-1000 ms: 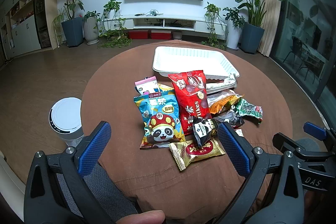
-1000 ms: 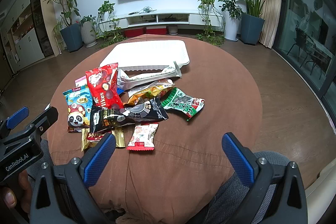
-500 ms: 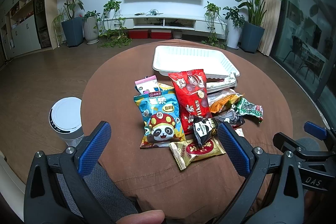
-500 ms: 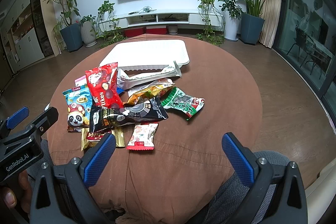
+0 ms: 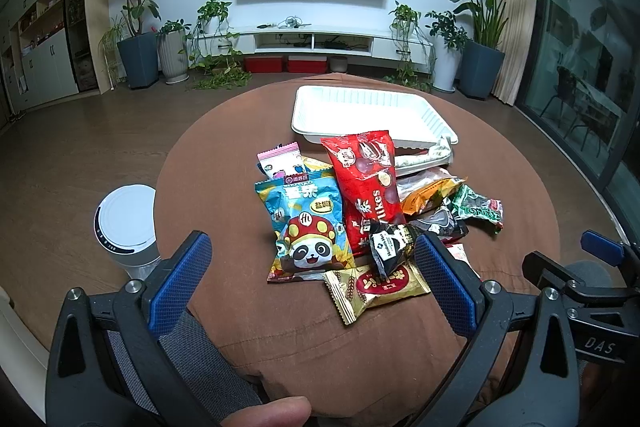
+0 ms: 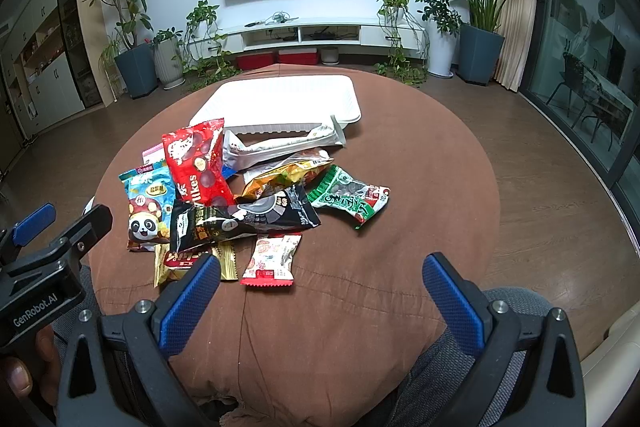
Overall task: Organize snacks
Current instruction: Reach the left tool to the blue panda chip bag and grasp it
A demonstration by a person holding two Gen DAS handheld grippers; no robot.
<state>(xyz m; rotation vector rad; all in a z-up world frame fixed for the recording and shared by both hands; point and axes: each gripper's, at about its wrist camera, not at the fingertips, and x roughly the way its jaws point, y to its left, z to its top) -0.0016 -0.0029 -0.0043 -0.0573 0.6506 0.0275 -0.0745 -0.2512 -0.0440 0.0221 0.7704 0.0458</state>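
A heap of snack packets lies on the round brown-clothed table (image 5: 224, 155): a blue panda bag (image 5: 306, 227), a red candy bag (image 5: 366, 183), a gold bar packet (image 5: 378, 285), a black packet (image 6: 244, 219), a green packet (image 6: 348, 197) and a small red-white packet (image 6: 272, 259). Behind them stands a white tray (image 5: 436, 119), which looks bare inside. My left gripper (image 5: 312, 289) is open near the table's front edge, short of the panda bag. To its right, my right gripper (image 6: 320, 301) is open and holds nothing.
A white cylindrical bin (image 5: 126, 223) stands on the floor left of the table. A long white packet (image 6: 280, 145) leans on the tray's front wall. Potted plants, a TV and a low cabinet line the far wall. Grey trouser legs show below the grippers.
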